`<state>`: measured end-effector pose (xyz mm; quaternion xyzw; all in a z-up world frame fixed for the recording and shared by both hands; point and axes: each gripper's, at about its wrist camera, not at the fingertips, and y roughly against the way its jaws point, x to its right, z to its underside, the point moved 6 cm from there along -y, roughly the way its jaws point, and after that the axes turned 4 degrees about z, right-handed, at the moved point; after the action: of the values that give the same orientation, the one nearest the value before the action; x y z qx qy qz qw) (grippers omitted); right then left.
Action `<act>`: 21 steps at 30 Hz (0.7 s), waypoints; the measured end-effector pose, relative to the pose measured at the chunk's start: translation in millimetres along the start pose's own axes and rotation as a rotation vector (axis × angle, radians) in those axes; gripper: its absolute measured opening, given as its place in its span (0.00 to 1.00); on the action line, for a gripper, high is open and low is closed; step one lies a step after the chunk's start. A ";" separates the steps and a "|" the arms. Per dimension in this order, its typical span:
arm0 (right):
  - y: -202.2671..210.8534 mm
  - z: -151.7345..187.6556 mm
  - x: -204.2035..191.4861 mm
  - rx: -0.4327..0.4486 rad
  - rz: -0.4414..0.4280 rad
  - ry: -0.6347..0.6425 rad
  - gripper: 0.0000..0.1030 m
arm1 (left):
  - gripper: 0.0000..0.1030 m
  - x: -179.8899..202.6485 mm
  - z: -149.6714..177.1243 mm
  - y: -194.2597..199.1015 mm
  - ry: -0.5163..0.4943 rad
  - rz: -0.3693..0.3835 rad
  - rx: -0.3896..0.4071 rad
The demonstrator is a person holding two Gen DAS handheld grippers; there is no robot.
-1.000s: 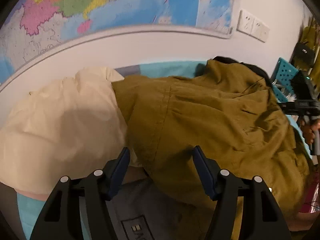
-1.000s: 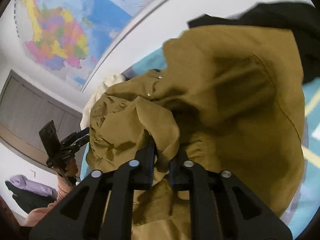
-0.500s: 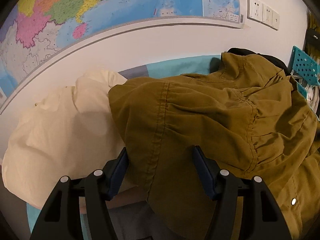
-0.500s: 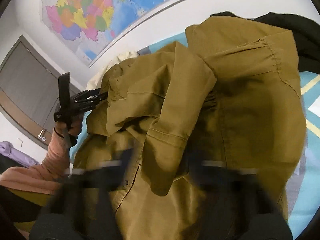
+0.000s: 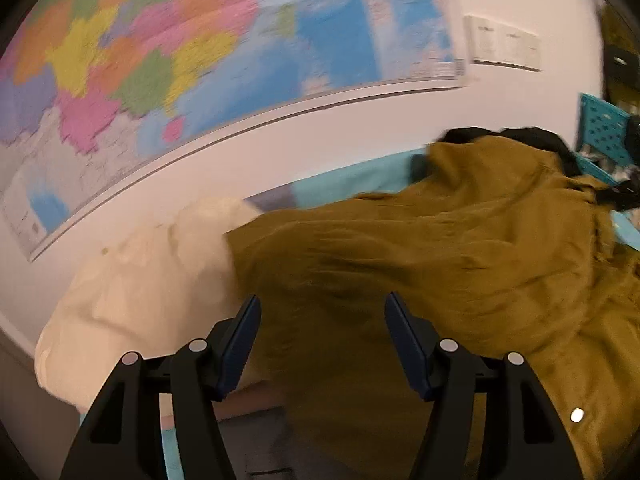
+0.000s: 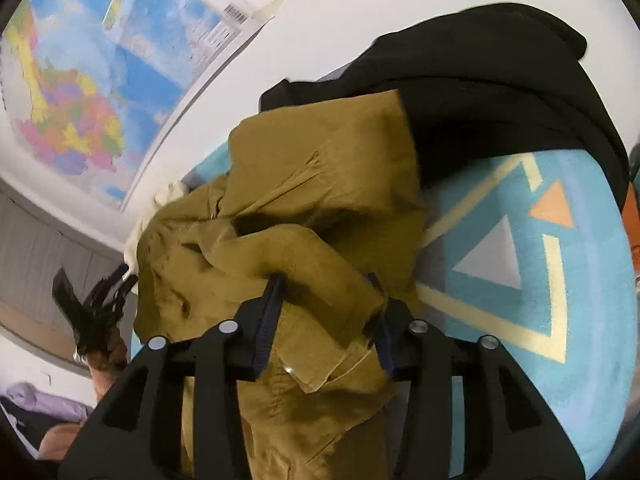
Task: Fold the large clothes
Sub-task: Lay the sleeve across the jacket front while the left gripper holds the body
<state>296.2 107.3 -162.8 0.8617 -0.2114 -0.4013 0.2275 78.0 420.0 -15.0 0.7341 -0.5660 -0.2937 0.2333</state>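
An olive-brown jacket [image 5: 440, 264] lies crumpled across the bed, its left edge overlapping a cream garment [image 5: 152, 280]. My left gripper [image 5: 320, 320] hovers open over the jacket's near part, and its pads are clear of the cloth. In the right wrist view the jacket [image 6: 320, 168] is bunched in a heap. My right gripper [image 6: 326, 320] has its jaws opening, with a loose fold of jacket between them that drapes over the right finger. The left gripper [image 6: 120, 280] shows there too, held in a hand at the jacket's left side.
A black garment [image 6: 480, 80] lies behind the jacket against the white wall. To the right, the blue bed cover [image 6: 560, 280] with triangle patterns is bare. On the wall are a world map [image 5: 200, 60] and sockets [image 5: 504, 44]. A teal crate [image 5: 604, 128] stands far right.
The right gripper, shut on a jacket fold a second ago, now has its jaws apart, and its view has swung right over the patterned cover. The left view has shifted and blurred; its jaws are unchanged.
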 end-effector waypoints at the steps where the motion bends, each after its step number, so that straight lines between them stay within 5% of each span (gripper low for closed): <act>1: 4.3 2.3 -3.0 0.024 -0.032 0.002 0.66 | 0.61 9.4 1.2 -1.3 -0.015 0.026 -0.004; 3: 11.8 11.2 -7.7 0.056 -0.071 0.019 0.74 | 0.61 20.1 5.9 -8.2 -0.031 0.065 -0.022; 5: 13.3 22.0 -10.8 0.062 -0.083 0.046 0.74 | 0.61 26.2 13.7 -24.0 -0.042 0.064 -0.068; 6: 8.4 29.1 -14.2 0.052 -0.055 0.073 0.66 | 0.61 27.2 18.5 -32.3 -0.042 0.060 -0.094; 8: 0.2 36.4 -18.5 0.011 -0.018 0.123 0.29 | 0.61 23.7 25.4 -47.4 -0.034 0.045 -0.123; 9: 2.3 37.6 -23.5 0.006 -0.018 0.149 0.03 | 0.60 20.3 27.6 -51.1 -0.022 0.050 -0.129; 15: 85.4 5.4 -43.5 0.172 -0.163 0.151 0.02 | 0.47 3.6 32.8 -49.9 0.003 0.017 -0.123; 21: 16.9 11.2 0.3 -0.015 0.091 0.119 0.04 | 0.47 2.0 36.4 -51.7 -0.019 -0.026 -0.121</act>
<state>284.5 91.0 -159.9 0.8717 -0.2333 -0.3403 0.2643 89.0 430.6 -76.4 0.7231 -0.5397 -0.3376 0.2680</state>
